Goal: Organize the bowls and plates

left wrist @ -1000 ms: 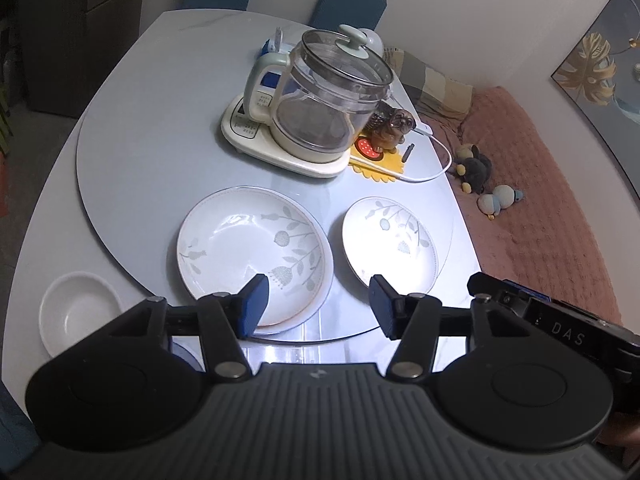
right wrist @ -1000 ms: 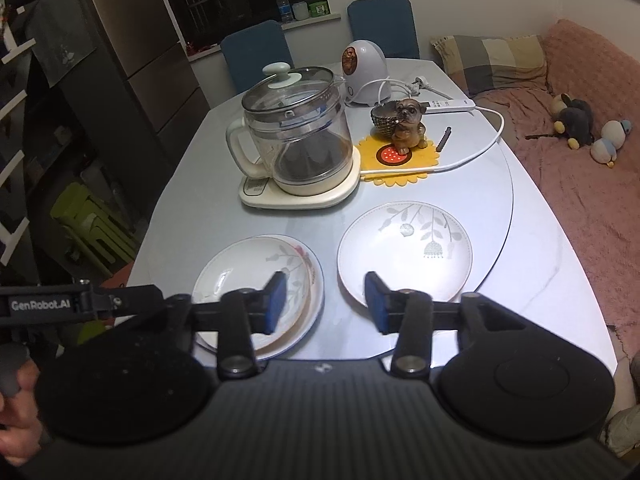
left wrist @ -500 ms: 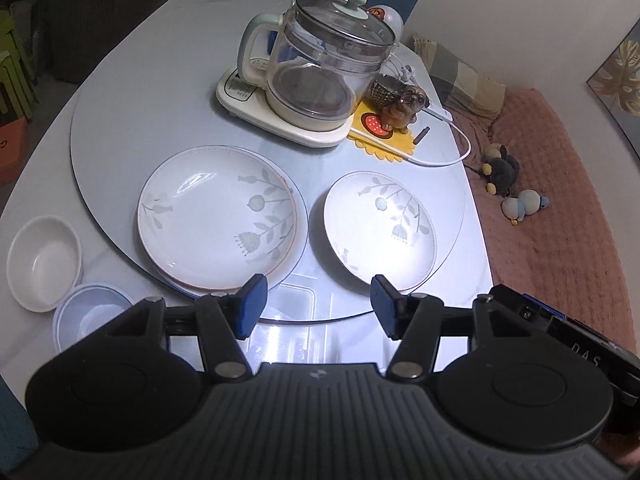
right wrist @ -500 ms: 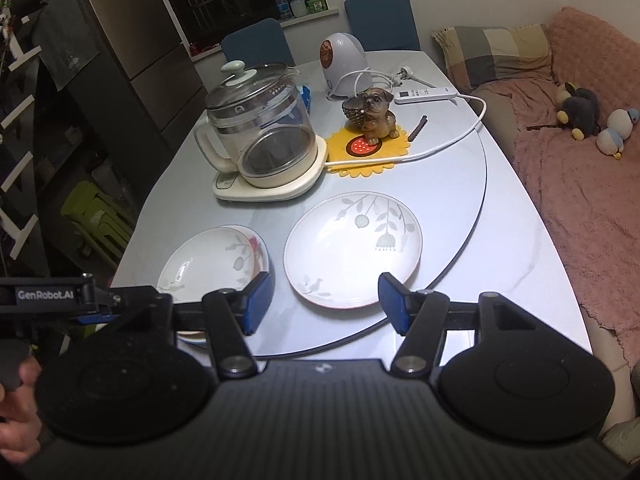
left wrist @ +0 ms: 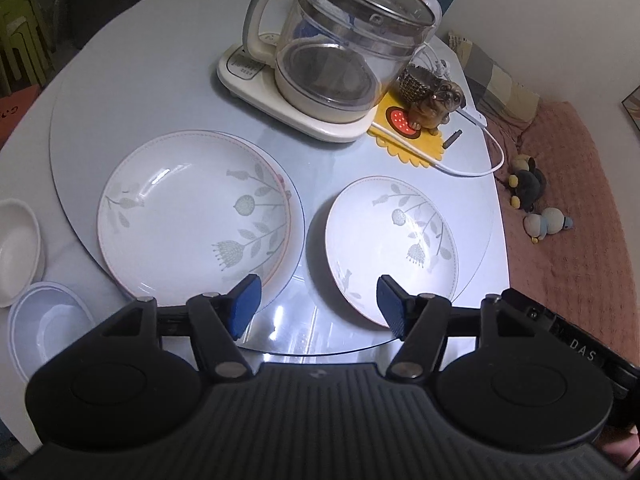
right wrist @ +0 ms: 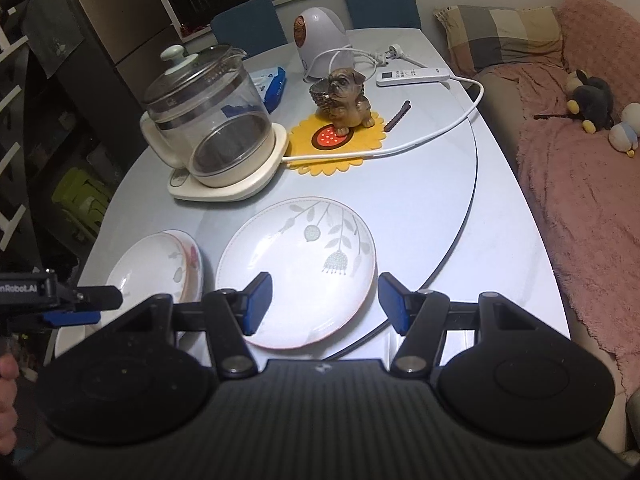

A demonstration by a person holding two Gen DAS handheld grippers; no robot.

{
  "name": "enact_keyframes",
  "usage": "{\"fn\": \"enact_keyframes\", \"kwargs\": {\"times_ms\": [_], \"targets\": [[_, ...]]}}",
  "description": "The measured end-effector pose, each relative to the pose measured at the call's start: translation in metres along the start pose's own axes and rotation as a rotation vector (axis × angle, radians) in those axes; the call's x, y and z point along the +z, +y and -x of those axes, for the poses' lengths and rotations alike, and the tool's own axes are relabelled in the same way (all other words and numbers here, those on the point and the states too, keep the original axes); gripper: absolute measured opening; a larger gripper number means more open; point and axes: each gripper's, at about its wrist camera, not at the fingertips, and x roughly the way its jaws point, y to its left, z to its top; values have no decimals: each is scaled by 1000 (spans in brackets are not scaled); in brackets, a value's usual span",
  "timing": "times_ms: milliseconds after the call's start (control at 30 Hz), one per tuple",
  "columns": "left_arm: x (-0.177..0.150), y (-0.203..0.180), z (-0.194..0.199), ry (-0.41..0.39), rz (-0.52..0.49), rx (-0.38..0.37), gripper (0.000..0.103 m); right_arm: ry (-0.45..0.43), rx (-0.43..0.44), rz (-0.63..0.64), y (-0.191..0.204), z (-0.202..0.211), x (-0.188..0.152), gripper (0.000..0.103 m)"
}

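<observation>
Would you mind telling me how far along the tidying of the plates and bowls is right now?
Barely begun. Done: one large plate already sits stacked on another. In hand: nothing; the left gripper is opening and empty, the right gripper hangs open over the smaller plate. Left: that plate lies apart on the turntable, and the white bowl and pale bowl sit side by side, unstacked.

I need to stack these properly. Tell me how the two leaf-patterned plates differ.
The left plate is wider than the right plate. The left plate sits on top of another dish, whose rim shows beneath it; the right plate lies alone on the turntable. Both are white, shallow, upright and empty, with the same grey leaf-and-flower print.
</observation>
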Motion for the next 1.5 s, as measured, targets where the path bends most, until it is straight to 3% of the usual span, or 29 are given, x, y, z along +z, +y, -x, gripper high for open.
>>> {"fn": "enact_keyframes", "kwargs": {"times_ms": [467, 633, 900, 1167, 1267, 1500], "targets": [[-12, -11, -104, 105, 58, -61, 67, 45, 31, -2, -38, -88, 17, 60], [-16, -14, -129, 120, 41, -67, 57, 58, 50, 9, -46, -113, 16, 53], [-15, -18, -137, 52, -2, -42, 41, 64, 127, 2, -51, -135, 15, 26], [-19, -21, -143, -18, 3, -21, 33, 51, 167, 12, -55, -147, 14, 19], [-23, -26, -143, -39, -39, 14, 29, 49, 201, -3, -59, -151, 13, 19], [-19, -26, -137, -34, -33, 7, 29, 78, 239, -19, -64, -146, 15, 15]]}}
